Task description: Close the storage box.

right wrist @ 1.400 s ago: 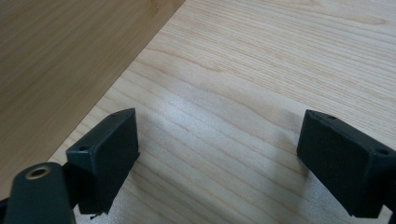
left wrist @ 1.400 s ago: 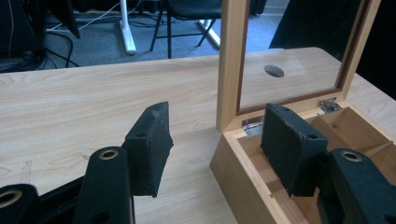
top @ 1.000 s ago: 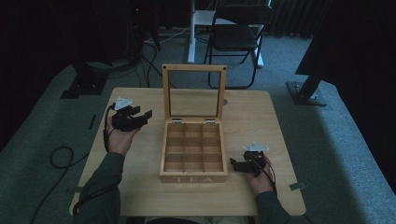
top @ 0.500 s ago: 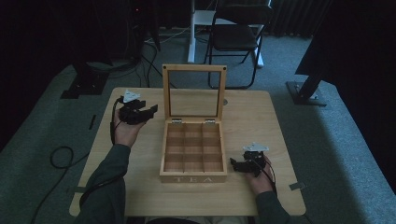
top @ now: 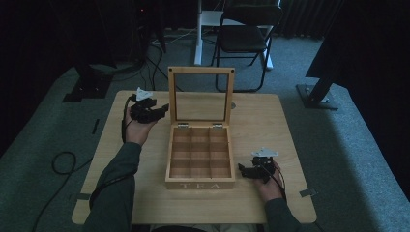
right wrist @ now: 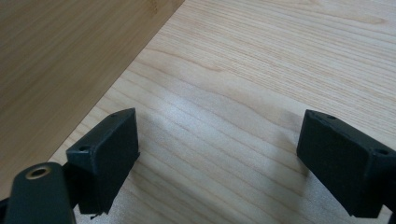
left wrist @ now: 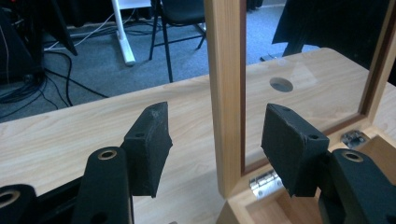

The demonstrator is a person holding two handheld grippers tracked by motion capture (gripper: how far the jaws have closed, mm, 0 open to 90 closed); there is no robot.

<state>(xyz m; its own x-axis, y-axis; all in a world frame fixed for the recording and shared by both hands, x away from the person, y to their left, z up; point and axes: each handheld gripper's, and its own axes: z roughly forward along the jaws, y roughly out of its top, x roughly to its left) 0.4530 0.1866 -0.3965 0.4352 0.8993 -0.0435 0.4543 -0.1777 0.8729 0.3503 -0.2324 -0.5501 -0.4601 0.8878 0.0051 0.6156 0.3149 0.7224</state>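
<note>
A wooden tea box (top: 200, 166) sits at the centre of the table (top: 270, 125), with the word TEA on its front wall. Its interior is divided into a grid of compartments, and no contents are visible in them. The glass-paned lid (top: 200, 94) stands upright, hinged at the rear edge of the box by two metal hinges (left wrist: 264, 181).

The left gripper (top: 153, 112) is held at the left side of the box, level with the lid's left frame post. Its jaws are spread wide. In the left gripper view, the post stands between the two jaws without touching either pad. The left hand (top: 137, 129) supports the gripper from below.

The right gripper (top: 247, 170) rests low over the table just beside the right wall of the box, near its front corner. Its jaws are wide apart with nothing between them; in the right gripper view they frame bare tabletop, with the box wall at upper left.

Behind the box, beyond the table, a black folding chair (top: 246, 38) stands on the carpet.
</note>
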